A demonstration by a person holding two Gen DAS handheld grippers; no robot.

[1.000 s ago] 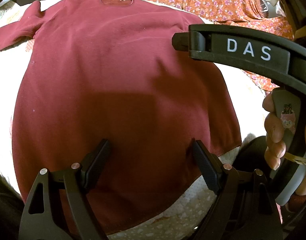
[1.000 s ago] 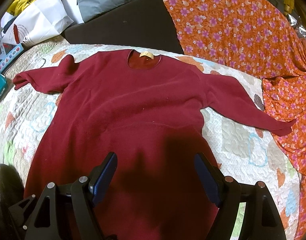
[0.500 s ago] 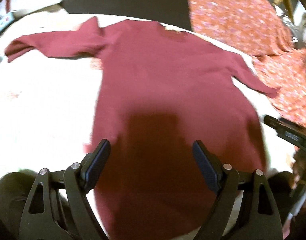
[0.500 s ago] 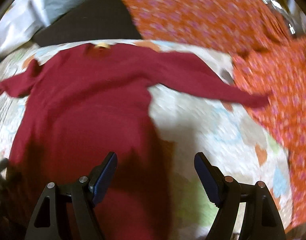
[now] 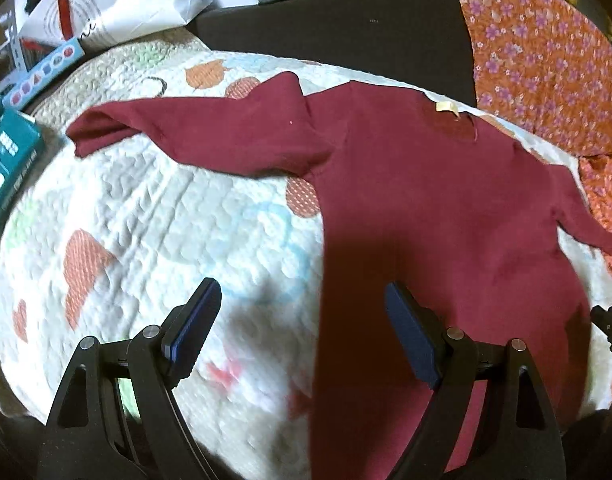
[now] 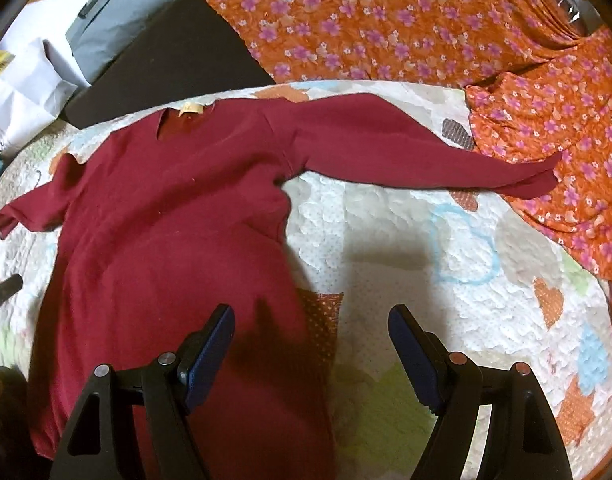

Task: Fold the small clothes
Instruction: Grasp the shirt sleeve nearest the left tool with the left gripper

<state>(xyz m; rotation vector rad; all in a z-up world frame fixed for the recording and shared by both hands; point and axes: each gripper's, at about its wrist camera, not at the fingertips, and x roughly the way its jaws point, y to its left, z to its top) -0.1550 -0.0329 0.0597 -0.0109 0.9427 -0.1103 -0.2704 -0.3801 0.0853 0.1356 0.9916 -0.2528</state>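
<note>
A dark red long-sleeved top (image 5: pixel 426 216) lies flat on a quilted bed cover (image 5: pixel 165 232), sleeves spread out, collar far from me. My left gripper (image 5: pixel 301 320) is open and empty, hovering above the top's left side edge near the hem. The same top shows in the right wrist view (image 6: pixel 177 232). My right gripper (image 6: pixel 312 340) is open and empty above the top's right side edge. The right sleeve (image 6: pixel 406 152) stretches toward the orange cloth.
An orange flowered cloth (image 6: pixel 426 28) lies at the back and right of the bed. A dark cushion (image 5: pixel 346 36), white bags (image 5: pixel 117 4) and a teal box (image 5: pixel 5 168) sit at the back left. The quilt (image 6: pixel 446 248) borders the top on both sides.
Both grippers have moved apart: the left from over the top's middle to its left edge, the right to its right edge. Both stay open. The top has not moved.
</note>
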